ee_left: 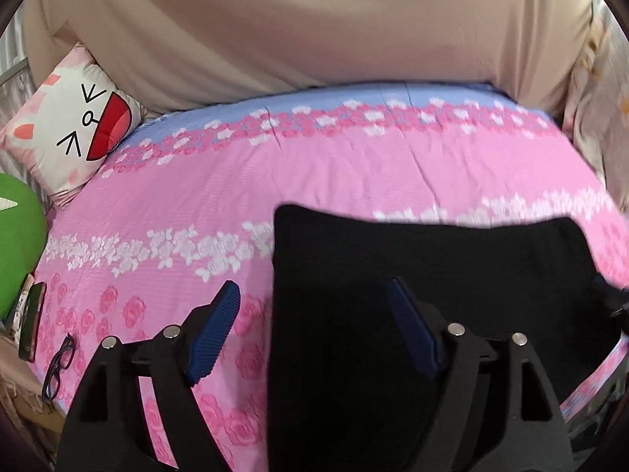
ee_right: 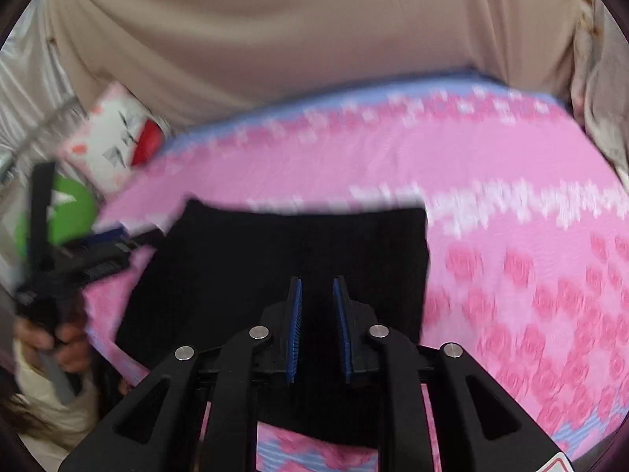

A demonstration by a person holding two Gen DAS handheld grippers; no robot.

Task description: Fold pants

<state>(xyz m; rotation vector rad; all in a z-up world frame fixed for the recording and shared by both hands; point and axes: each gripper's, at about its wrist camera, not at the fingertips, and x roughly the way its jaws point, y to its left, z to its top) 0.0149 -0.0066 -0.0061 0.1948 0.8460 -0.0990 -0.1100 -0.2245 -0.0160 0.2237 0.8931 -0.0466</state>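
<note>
Folded black pants (ee_left: 432, 255) (ee_right: 275, 244) lie on the pink flowered bed sheet (ee_left: 354, 169) near its front edge. My left gripper (ee_left: 314, 314) is open and straddles the pants' left edge, with one blue pad (ee_left: 220, 322) over the sheet and the other over the black cloth. In the right wrist view it appears blurred at the far left (ee_right: 78, 251), held by a hand (ee_right: 51, 338). My right gripper (ee_right: 316, 287) sits over the near middle of the pants. Its pads (ee_right: 295, 314) stand close together, and black cloth fills the narrow gap between them.
A cat-face pillow (ee_left: 74, 126) and a green plush (ee_left: 19, 244) lie at the bed's left side. A phone (ee_left: 33, 320) and glasses (ee_left: 59, 365) rest by the left edge. A beige cloth (ee_left: 314, 19) hangs behind the bed.
</note>
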